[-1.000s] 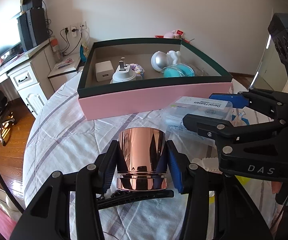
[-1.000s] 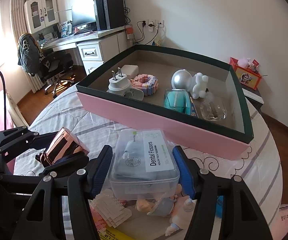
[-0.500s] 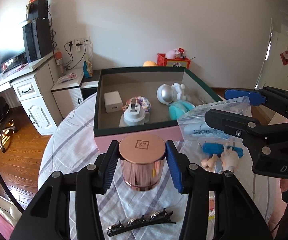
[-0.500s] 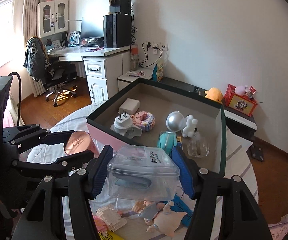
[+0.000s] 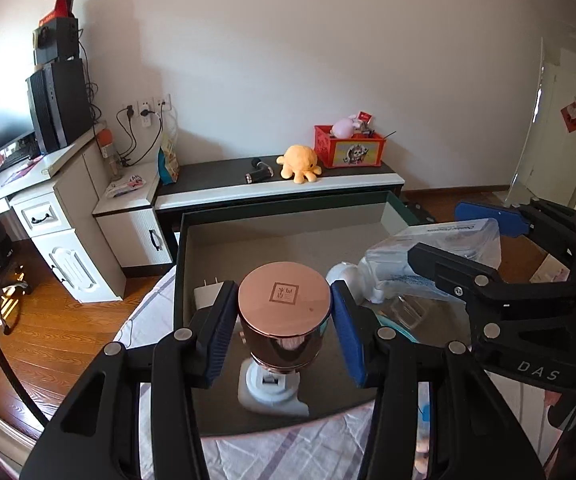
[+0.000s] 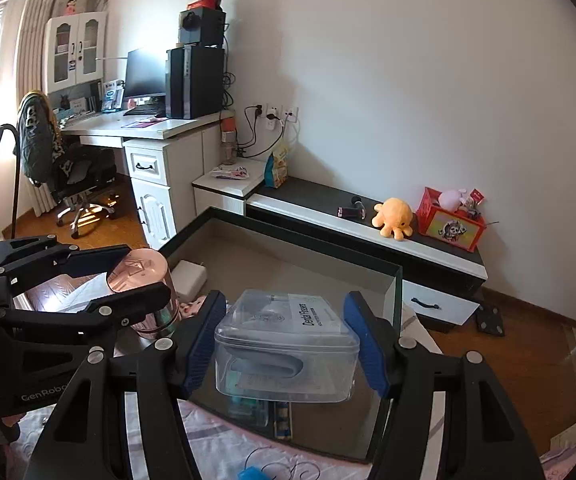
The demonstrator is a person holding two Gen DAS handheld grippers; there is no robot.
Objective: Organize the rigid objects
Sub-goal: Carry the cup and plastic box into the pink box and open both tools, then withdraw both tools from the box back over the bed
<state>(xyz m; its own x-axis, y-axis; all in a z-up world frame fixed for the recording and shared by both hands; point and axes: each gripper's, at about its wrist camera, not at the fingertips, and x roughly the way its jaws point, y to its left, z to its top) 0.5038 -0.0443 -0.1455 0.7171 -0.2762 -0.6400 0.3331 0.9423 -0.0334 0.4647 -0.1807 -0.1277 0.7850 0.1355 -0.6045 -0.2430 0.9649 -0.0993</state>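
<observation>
My left gripper (image 5: 283, 326) is shut on a rose-gold metal canister (image 5: 283, 316) and holds it above the open box (image 5: 288, 210), over a white plug adapter (image 5: 269, 394). My right gripper (image 6: 285, 350) is shut on a clear plastic dental flosser box (image 6: 285, 354) and holds it above the same box (image 6: 396, 280), right of the canister (image 6: 143, 276). In the left wrist view the flosser box (image 5: 440, 248) and right gripper (image 5: 500, 252) sit to the right. A white charger (image 6: 189, 276) lies on the box floor.
The box has dark green walls and a grey floor, on a table with a striped cloth (image 5: 288, 452). A teal object (image 6: 247, 408) lies under the flosser box. Behind stand a low bench (image 5: 279, 184) with a yellow plush (image 5: 302, 162), and a white desk (image 6: 147, 136).
Both grippers have lifted their objects off the table and carried them forward, from in front of the pink box wall to above the box interior.
</observation>
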